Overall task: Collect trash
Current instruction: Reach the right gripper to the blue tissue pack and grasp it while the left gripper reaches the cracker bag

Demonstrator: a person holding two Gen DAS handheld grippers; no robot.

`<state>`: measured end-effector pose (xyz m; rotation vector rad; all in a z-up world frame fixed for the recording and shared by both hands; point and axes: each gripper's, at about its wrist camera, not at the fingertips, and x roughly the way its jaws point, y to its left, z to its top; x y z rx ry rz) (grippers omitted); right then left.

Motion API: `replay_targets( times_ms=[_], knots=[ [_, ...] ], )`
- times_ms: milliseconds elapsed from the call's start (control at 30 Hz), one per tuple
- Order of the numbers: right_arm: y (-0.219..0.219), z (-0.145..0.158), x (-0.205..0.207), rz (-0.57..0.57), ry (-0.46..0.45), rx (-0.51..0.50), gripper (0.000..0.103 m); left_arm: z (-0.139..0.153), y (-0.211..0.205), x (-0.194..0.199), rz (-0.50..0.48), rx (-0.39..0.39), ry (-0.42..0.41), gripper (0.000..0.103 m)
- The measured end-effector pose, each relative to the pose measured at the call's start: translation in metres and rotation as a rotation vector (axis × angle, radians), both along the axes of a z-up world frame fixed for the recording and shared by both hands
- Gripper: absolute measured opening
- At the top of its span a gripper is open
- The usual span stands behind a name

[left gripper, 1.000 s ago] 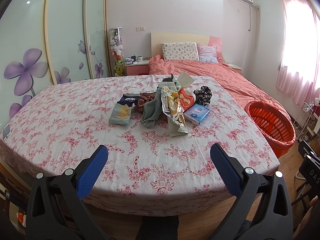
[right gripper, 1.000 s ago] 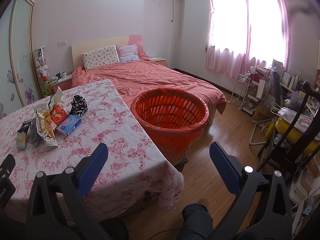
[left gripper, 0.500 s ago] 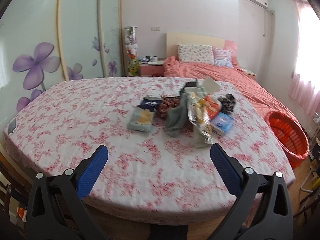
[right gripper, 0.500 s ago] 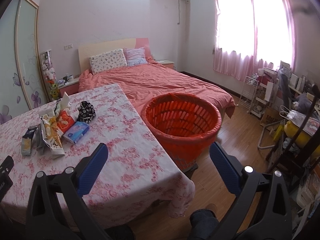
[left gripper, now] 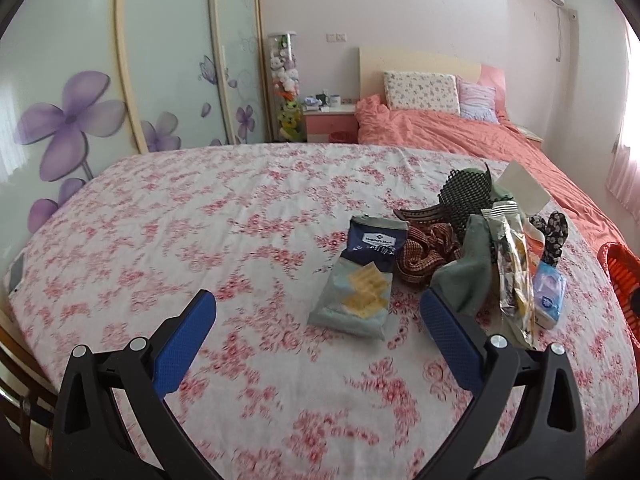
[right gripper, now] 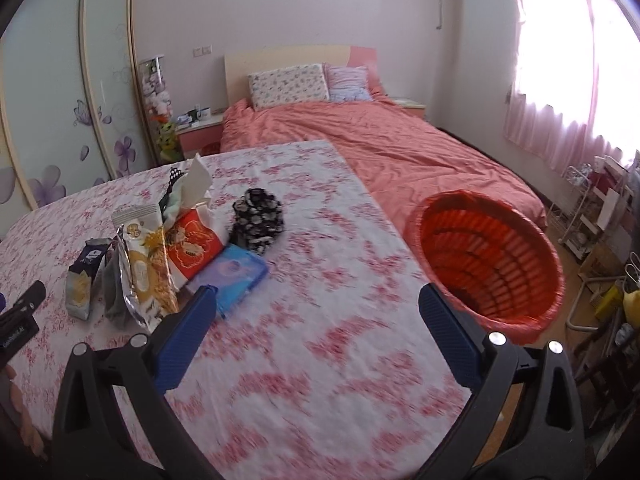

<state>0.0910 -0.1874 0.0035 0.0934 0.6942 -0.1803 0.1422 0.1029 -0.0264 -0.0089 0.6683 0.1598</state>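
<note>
Both pairs of blue-padded fingers stand wide apart and hold nothing. Over the past second the left gripper (left gripper: 318,306) has advanced across the floral surface (left gripper: 168,224), and the pile of trash now sits just beyond its fingertips where a moment ago it lay well off. The right gripper (right gripper: 318,304) has swung in the same interval from the basket side toward the surface, bringing the pile into its left field. Judged from this, the approach is nearly over and no item has yet been collected.

Nearest the left gripper lies the cracker packet (left gripper: 358,280), flat and a little apart from the rest, the likely first pick. Just right of it are a brown knitted cloth (left gripper: 426,250), a grey-green cloth (left gripper: 466,272) close beside the right finger, an upright foil snack bag (left gripper: 514,276) and a blue tissue pack (left gripper: 550,292). The right view shows the same heap from the side, with a red tissue box (right gripper: 194,246) and a black patterned pouch (right gripper: 258,220) on its far side.

The orange basket (right gripper: 490,264) stands on the floor off the surface's right edge, below its level, with the pink bed (right gripper: 400,148) behind. The near and left parts of the surface carry nothing, leaving open room; the heap is crowded on its right, so a pick there risks dragging neighbours. Any carry must clear the right edge before release.
</note>
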Motion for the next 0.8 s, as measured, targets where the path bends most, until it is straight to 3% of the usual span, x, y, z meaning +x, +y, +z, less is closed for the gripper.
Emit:
replay_targets(
  times_ms=[233,400,667,800],
  knots=[
    [0.021,-0.036,0.061,0.072,0.129,0.104,0.078,-0.02,0.001,0.032,-0.045,-0.042,0.087,0.101],
    [0.034,-0.054,0.084,0.09,0.191,0.132,0.076,-0.027,0.0,0.045,-0.055,-0.049,0.125,0.098],
    [0.051,-0.066,0.102,0.1,0.231,0.092,0.07,-0.039,0.009,0.066,-0.04,-0.074,0.186,0.08],
    [0.036,-0.063,0.098,0.068,0.219,0.06,0.064,-0.039,0.02,0.07,-0.023,-0.078,0.197,0.078]
  ],
)
